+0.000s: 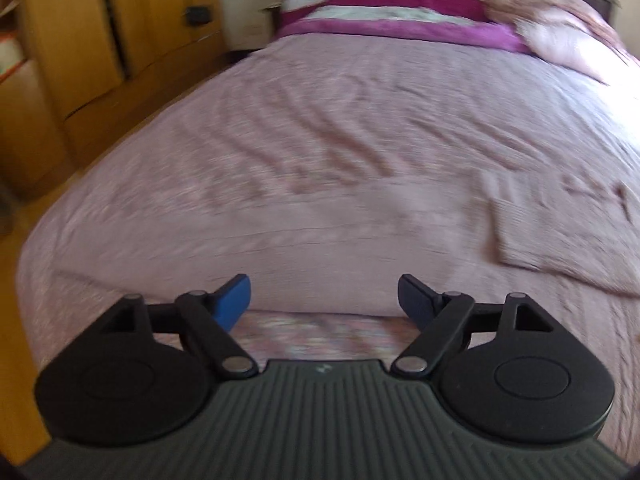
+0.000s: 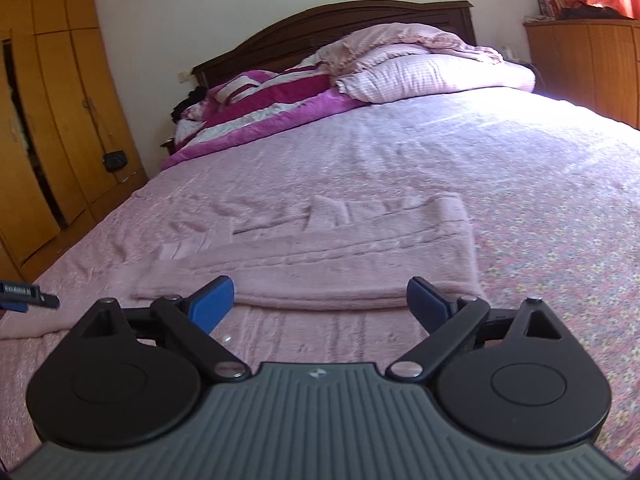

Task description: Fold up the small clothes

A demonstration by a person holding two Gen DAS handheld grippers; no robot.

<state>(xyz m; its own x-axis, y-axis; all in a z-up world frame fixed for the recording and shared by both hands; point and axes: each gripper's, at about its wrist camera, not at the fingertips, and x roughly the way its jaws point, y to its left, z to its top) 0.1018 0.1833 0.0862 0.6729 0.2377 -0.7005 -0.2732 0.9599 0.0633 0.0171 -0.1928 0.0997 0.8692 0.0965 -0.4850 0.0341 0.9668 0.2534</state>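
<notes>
My right gripper (image 2: 320, 304) stands wide with nothing between its 2 blue pads, hovering over the near edge of the bed (image 2: 540, 184); my left gripper (image 1: 324, 300) is spread wide and empty too. Just past the right pads lies the pink garment (image 2: 320, 256), folded flat near that near edge, its front fold facing me.

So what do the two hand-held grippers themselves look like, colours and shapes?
Both match. The left hand-held gripper and right hand-held gripper each have a ribbed grey body with a small pale logo, two round black discs, black link arms with silver pins, and flat blue finger pads. No hands, sleeves or cables show.
</notes>
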